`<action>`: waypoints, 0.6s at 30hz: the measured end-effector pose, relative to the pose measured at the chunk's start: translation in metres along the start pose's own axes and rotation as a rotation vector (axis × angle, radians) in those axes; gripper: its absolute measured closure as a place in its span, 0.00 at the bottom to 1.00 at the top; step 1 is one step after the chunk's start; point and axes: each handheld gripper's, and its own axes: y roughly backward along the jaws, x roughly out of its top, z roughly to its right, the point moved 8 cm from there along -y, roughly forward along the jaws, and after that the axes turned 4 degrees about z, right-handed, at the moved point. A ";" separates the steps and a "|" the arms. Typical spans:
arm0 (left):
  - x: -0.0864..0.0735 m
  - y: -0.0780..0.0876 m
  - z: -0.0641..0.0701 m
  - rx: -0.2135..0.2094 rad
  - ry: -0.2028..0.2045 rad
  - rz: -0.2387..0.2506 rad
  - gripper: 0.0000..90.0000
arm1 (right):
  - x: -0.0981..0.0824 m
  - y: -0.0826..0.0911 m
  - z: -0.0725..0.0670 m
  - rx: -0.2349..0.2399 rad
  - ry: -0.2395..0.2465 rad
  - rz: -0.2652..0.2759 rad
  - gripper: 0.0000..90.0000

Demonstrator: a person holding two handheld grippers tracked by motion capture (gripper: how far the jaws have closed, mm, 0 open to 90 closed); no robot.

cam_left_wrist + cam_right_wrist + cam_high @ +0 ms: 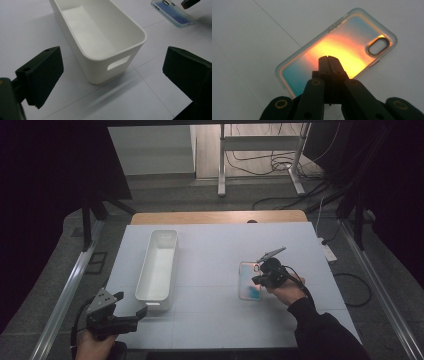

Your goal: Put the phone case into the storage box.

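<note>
Item 1: phone case, translucent, iridescent. Lies flat on the white surface, at about 4 o'clock from the surface's middle in the high view. The right gripper view adds an orange-to-teal sheen and an oval camera cut-out at the case's 2 o'clock corner; the high view shows it only pale with a blue patch.

Item 2: right gripper. Jaws clenched together, pads meeting with nothing between them, tips above the middle of the case. Whether the tips touch it cannot be told.

Item 3: left gripper. Jaws released and spread wide, nothing between the pads. In the high view it sits at the surface's 7 o'clock corner.

Item 4: white bin, long, open-topped, empty. The left gripper view adds a slot handle in its near end wall, not legible from above.

Clearances: bin and case lie well apart, bare surface between them. The case sits inside the 3 o'clock edge with room all round. The bin's near end stands short of the 6 o'clock edge.
</note>
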 end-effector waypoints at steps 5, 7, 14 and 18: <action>0.000 0.000 0.000 -0.001 0.004 0.003 0.05 | -0.005 -0.004 -0.001 -0.002 0.005 -0.028 0.99; 0.000 0.000 0.000 0.000 0.003 0.003 0.05 | -0.007 -0.006 -0.003 -0.004 0.008 -0.041 0.99; 0.000 0.000 0.000 0.000 0.003 0.003 0.05 | -0.015 -0.009 -0.002 -0.008 0.007 -0.082 0.99; 0.000 0.000 0.000 0.001 0.002 0.002 0.05 | -0.018 -0.008 0.001 -0.013 0.001 -0.092 0.99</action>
